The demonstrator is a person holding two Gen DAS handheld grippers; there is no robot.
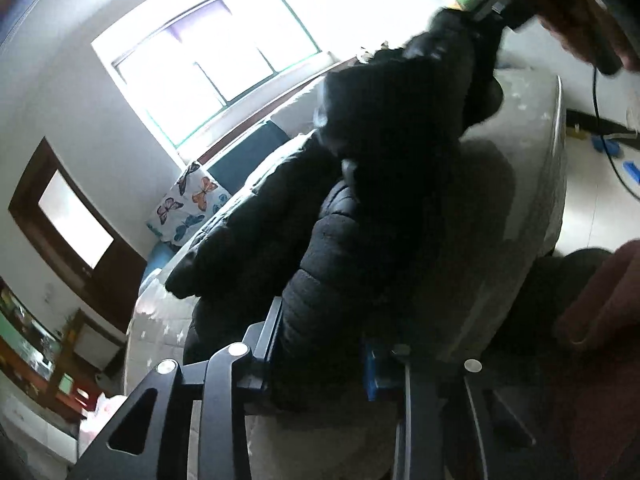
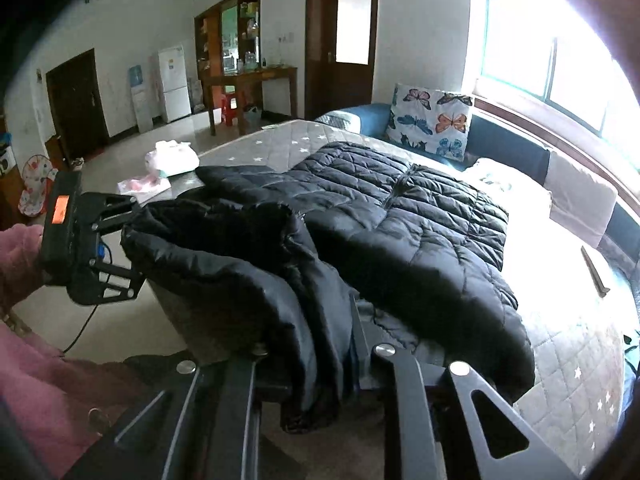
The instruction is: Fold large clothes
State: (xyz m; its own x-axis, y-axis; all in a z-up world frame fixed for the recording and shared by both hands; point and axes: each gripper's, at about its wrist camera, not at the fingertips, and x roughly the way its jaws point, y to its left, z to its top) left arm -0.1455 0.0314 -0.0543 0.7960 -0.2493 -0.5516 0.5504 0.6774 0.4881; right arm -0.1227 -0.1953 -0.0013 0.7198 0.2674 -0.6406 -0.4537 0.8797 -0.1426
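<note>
A large black quilted puffer jacket point(image 2: 400, 216) lies spread on a grey star-patterned mattress point(image 2: 580, 368); its near end is lifted and bunched. My left gripper point(image 1: 320, 344) is shut on a fold of the jacket point(image 1: 340, 248); it also shows in the right wrist view point(image 2: 134, 248) at the jacket's left edge. My right gripper point(image 2: 308, 360) is shut on the jacket's near edge, and shows in the left wrist view point(image 1: 476, 12) at the top, gripping the raised fabric.
A butterfly pillow point(image 2: 434, 120) and blue sofa cushions stand behind the mattress, under a bright window point(image 2: 560, 72). A white bag point(image 2: 172, 158) lies at the mattress's far-left corner. A fridge, shelves and doors stand beyond on the tiled floor point(image 2: 132, 148).
</note>
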